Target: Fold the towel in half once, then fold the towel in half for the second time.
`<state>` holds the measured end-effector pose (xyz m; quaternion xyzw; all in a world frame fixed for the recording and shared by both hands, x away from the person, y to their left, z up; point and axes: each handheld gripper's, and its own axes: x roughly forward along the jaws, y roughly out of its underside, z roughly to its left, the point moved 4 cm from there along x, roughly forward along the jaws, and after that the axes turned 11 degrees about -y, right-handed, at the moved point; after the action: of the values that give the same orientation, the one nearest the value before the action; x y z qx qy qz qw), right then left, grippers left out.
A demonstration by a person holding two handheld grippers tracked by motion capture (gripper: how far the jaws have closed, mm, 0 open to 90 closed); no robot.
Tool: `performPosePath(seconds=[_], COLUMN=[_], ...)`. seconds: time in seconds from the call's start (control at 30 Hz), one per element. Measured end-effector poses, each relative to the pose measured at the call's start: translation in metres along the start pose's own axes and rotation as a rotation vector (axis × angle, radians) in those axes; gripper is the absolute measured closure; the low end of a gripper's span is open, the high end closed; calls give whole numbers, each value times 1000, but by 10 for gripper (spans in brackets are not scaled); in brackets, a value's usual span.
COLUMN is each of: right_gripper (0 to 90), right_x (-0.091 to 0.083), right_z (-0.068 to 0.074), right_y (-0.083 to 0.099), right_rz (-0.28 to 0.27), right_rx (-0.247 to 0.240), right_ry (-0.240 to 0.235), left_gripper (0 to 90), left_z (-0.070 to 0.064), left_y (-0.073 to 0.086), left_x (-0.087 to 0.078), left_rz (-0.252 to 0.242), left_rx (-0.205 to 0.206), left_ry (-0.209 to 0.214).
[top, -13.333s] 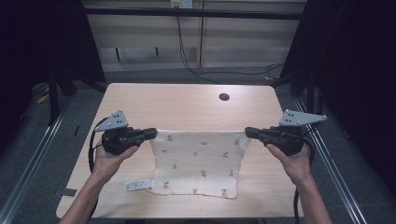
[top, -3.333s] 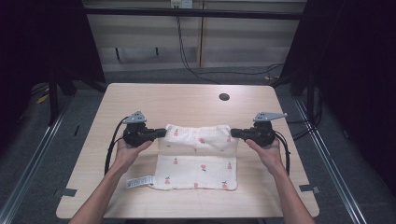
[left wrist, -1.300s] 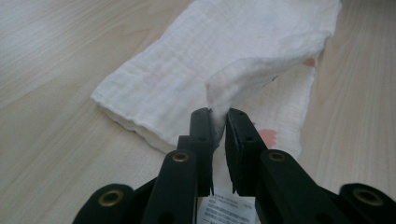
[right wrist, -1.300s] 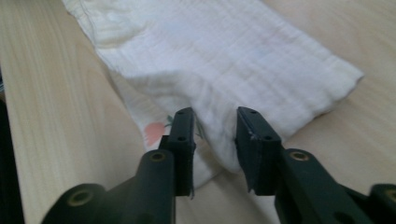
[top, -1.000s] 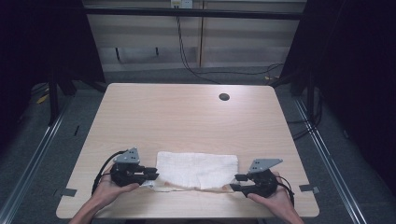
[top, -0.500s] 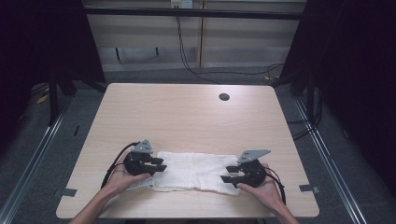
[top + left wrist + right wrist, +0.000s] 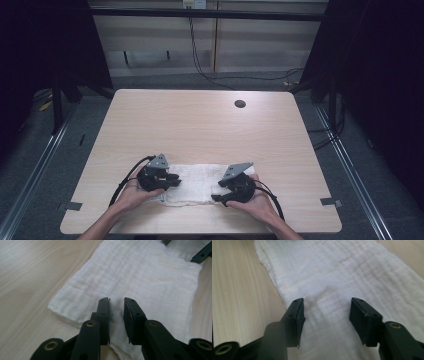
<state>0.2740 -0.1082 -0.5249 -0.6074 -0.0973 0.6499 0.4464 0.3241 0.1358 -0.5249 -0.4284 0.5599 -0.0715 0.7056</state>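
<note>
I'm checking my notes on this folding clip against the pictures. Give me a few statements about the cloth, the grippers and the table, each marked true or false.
1. The white cloth lies folded into a long strip near the table's front edge. True.
2. The left hand-held gripper is clamped shut on the cloth. False: its jaws stand apart over the cloth, with a gap between them.
3. The right hand-held gripper is open, with cloth showing between its jaws. True.
4. The cloth is bunched up and lifted off the table. False: it lies flat on the wood.
5. A dark round hole sits in the far part of the table. True.
</note>
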Motion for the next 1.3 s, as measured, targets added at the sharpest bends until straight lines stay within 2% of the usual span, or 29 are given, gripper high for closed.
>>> performPosePath(seconds=[0.03, 0.07, 0.2, 0.23, 0.27, 0.33, 0.37, 0.4, 0.47, 0.57, 0.6, 0.63, 0.73, 0.77, 0.8, 0.83, 0.87, 0.9, 0.93, 1.07, 1.13, 1.23, 1.3], right_gripper=[499, 560, 666, 790, 790, 840, 851, 851, 854, 853, 849, 829, 801, 736, 736, 695, 695, 650, 640, 607, 582, 563, 563], right_x=[-1, -3, -8, -13, -13, -16, -21, -21, -27, -32, -34, -38, -43, -45, -45, -46, -46, -46, -45, -43, -37, -31, -25], right_z=[0, 2, 1, 0, 0, -2, -4, -4, -3, -1, 0, -2, -3, -3, -3, -2, -2, 1, 1, 4, 8, 10, 13], right_y=[2, 6, 9, 12, 12, 16, 19, 19, 26, 30, 32, 36, 40, 41, 41, 39, 39, 34, 32, 22, 10, 3, -3], right_rz=[-8, -10, 3, 10, 10, 3, 6, 6, 12, 16, 22, 15, 12, 13, 13, 3, 3, -14, -22, -42, -66, -77, -85], right_rx=[0, -28, -18, -12, -12, 0, 7, 7, 23, 21, 29, 30, 46, 44, 44, 55, 55, 50, 55, 62, 54, 44, 39], right_ry=[12, 44, 57, 58, 58, 48, 29, 29, 26, 30, 33, 36, 47, 55, 55, 56, 56, 44, 46, 35, 0, -28, -23], left_gripper=[773, 795, 834, 839, 839, 839, 838, 838, 836, 828, 810, 762, 714, 674, 655, 601, 601, 502, 490, 412, 380, 344, 327], left_z=[-1, -4, -8, -10, -12, -15, -16, -18, -23, -27, -30, -32, -37, -39, -39, -39, -38, -36, -33, -24, -12, -4, 0], left_y=[0, -1, -2, -3, -4, -5, -6, -6, -9, -12, -13, -15, -19, -21, -21, -21, -22, -24, -25, -24, -21, -19, -18], left_x=[1, 1, 2, 4, 5, 6, 7, 7, 9, 11, 12, 13, 16, 17, 17, 16, 15, 13, 9, 3, 1, -1, -3], left_rz=[-2, -4, 0, -3, -11, -11, -15, -3, -13, -11, -9, -3, 8, 7, 7, 8, 2, -5, -18, -26, -44, -55, -64], left_rx=[-2, -1, 2, 4, -3, 6, 6, 19, 7, 20, 18, 36, 49, 41, 41, 43, 35, 15, -15, -42, -94, -101, -108], left_ry=[3, 3, 5, 11, 13, 18, 19, 17, 44, 45, 50, 55, 69, 95, 95, 87, 82, 78, 81, 63, 56, 31, 8])
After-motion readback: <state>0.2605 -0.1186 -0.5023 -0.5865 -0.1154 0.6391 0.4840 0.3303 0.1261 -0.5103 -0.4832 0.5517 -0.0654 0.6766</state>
